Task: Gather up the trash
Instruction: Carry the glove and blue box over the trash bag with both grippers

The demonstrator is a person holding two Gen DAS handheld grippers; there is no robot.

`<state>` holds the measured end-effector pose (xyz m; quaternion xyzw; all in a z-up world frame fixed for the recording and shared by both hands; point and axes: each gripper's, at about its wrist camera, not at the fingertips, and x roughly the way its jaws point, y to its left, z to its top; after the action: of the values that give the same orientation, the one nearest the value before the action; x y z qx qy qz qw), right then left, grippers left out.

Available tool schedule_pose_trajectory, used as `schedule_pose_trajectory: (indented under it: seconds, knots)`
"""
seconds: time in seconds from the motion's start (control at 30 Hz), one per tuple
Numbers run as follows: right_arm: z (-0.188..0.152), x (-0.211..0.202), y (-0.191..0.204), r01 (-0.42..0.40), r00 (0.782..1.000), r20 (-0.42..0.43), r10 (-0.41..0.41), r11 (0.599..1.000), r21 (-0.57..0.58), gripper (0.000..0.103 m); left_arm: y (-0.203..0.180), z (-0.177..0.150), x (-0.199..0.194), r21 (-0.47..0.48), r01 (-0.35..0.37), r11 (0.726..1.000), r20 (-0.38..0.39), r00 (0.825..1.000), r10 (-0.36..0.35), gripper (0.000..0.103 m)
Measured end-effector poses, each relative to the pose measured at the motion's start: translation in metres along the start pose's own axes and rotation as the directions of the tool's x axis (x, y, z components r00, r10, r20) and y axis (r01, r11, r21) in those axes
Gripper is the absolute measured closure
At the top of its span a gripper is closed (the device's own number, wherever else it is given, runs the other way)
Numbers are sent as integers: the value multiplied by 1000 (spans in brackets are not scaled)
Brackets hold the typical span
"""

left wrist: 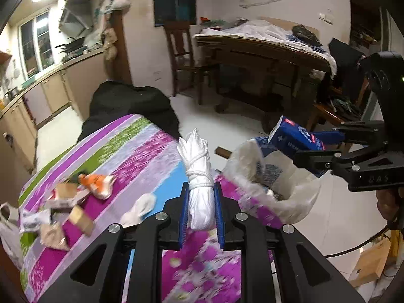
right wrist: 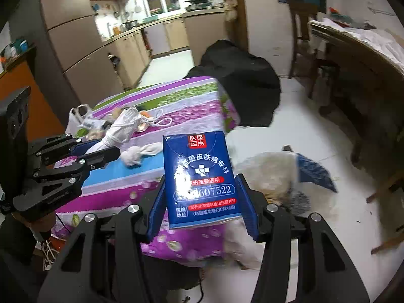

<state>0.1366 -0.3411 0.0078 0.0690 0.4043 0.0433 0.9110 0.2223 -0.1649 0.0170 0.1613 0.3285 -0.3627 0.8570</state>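
Observation:
My left gripper [left wrist: 200, 197] is shut on a knotted white plastic bundle [left wrist: 198, 176], held above the table edge; it also shows in the right wrist view [right wrist: 118, 131]. My right gripper [right wrist: 202, 202] is shut on a blue tissue pack [right wrist: 200, 176] with white and red print, held over the white trash bag [left wrist: 272, 184] beside the table. The pack also shows in the left wrist view [left wrist: 295, 136]. The open bag [right wrist: 267, 174] holds paper scraps and something blue. More trash lies on the table: an orange wrapper [left wrist: 97, 184], cardboard scraps [left wrist: 80, 217] and a crumpled white tissue [left wrist: 141, 207].
The table has a purple, green and blue floral cloth [left wrist: 141, 156]. A black covered chair [left wrist: 131, 106] stands behind it. A wooden table [left wrist: 265, 48] and chair [left wrist: 181, 53] are further back. A white bag [right wrist: 78, 116] hangs at the table's far corner. Kitchen counters [right wrist: 131, 40] line the left.

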Motion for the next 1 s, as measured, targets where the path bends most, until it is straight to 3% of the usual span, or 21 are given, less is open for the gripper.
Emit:
schedule_pose_trajectory:
  seconds: [0.33,0.57,0.8,1.0]
  knots:
    - [8,-21,-57,90,996,1,-91,994,61,53,-50,48,42,58,92,994,-31,995,-90,84]
    - [13,-9,-101,168,980,-123,-154,979,116,52,-89,79,91,105,203,973,-110,975,-192,84]
    - [11,3,-129,230,957,-214,-198,963,137,52,-111,89,143,134,259,957,-193,954,-231,83]
    - [4,19,-146,236,943,-273,-189,960,152,52,-120,72,174,150,276,949,-250,939,-234,83]
